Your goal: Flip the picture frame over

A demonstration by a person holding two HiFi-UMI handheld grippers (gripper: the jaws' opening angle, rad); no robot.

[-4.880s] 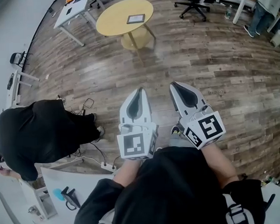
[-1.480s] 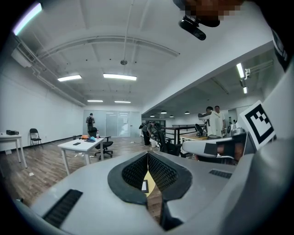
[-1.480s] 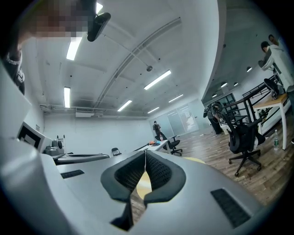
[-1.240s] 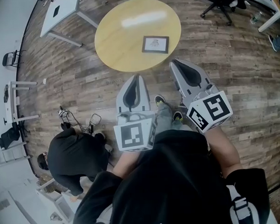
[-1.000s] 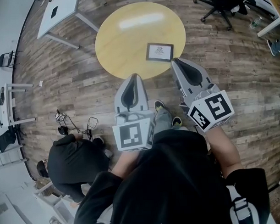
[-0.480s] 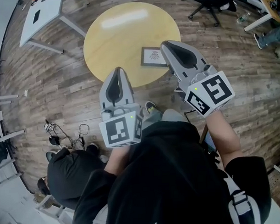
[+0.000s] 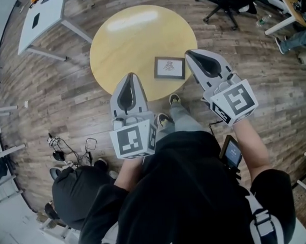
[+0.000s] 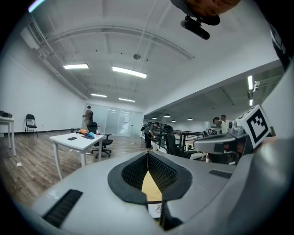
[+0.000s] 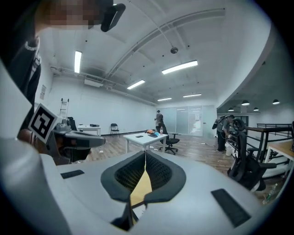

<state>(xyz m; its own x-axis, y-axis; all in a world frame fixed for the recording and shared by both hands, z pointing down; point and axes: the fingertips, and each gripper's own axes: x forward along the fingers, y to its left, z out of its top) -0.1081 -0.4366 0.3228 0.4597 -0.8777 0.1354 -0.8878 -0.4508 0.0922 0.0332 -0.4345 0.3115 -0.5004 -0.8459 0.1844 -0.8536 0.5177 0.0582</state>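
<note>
A dark-framed picture frame [image 7: 169,68] with a small drawing on white lies face up on the near right part of a round yellow table [image 7: 130,42]. My left gripper [image 7: 128,77] hangs over the table's near edge, left of the frame, jaws shut and empty. My right gripper [image 7: 192,54] hovers just right of the frame at the table's right rim, also shut with nothing held. In the left gripper view a slice of the table and the frame [image 8: 156,209] shows through the shut tips [image 8: 148,153]. The right gripper view shows shut tips [image 9: 145,153] with the table behind.
Wood floor surrounds the table. A white desk [image 7: 40,18] stands at the far left, an office chair [image 7: 224,9] at the far right. A person in black [image 7: 80,194] crouches at the lower left beside cables [image 7: 73,147]. My shoes [image 7: 168,109] stand just short of the table.
I have walked up to the round table; it and the frame came closer. Both grippers now reach its near edge, the right one rolled slightly. Jaws stayed shut.
</note>
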